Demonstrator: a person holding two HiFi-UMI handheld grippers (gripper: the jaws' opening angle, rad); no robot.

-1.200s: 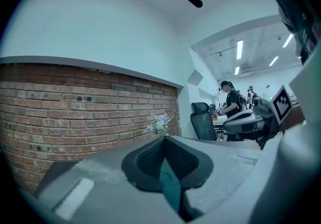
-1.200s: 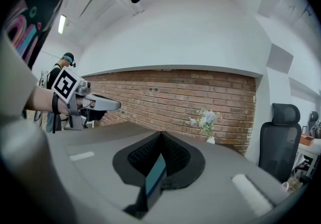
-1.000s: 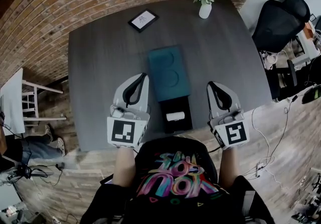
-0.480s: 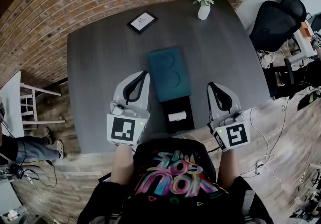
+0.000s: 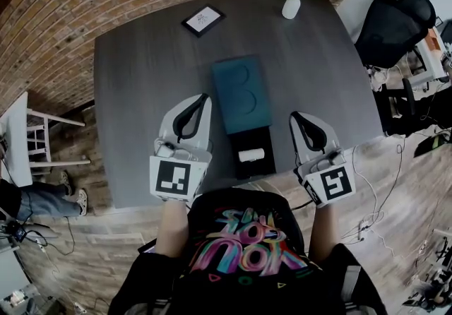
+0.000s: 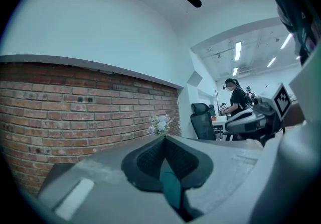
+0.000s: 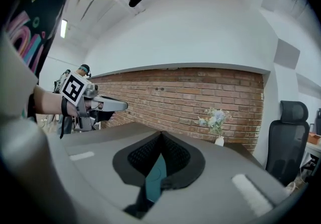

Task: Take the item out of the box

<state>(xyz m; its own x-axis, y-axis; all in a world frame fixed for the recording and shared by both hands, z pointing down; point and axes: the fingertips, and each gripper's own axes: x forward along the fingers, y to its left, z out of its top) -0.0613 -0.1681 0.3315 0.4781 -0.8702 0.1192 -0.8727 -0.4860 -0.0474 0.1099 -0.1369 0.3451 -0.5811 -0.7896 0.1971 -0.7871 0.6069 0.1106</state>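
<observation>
A black open box (image 5: 252, 156) lies near the front edge of the dark grey table (image 5: 141, 80), with a small white item (image 5: 251, 155) lying inside it. Its teal lid (image 5: 242, 94) is folded back flat beyond it. My left gripper (image 5: 205, 98) hovers just left of the box with jaws shut and empty. My right gripper (image 5: 294, 116) hovers right of the box, also shut and empty. In the left gripper view the pads (image 6: 150, 160) meet at the tip, with teal showing through the gap below; the right gripper view shows its pads (image 7: 173, 155) closed the same way.
A framed card (image 5: 203, 20) and a white vase of flowers (image 5: 290, 4) stand at the table's far side. A black office chair (image 5: 395, 20) is off to the right, a white chair (image 5: 32, 138) to the left. Brick wall behind the table.
Both grippers stay beside the box, jaws closed; only the head view has shifted slightly.
</observation>
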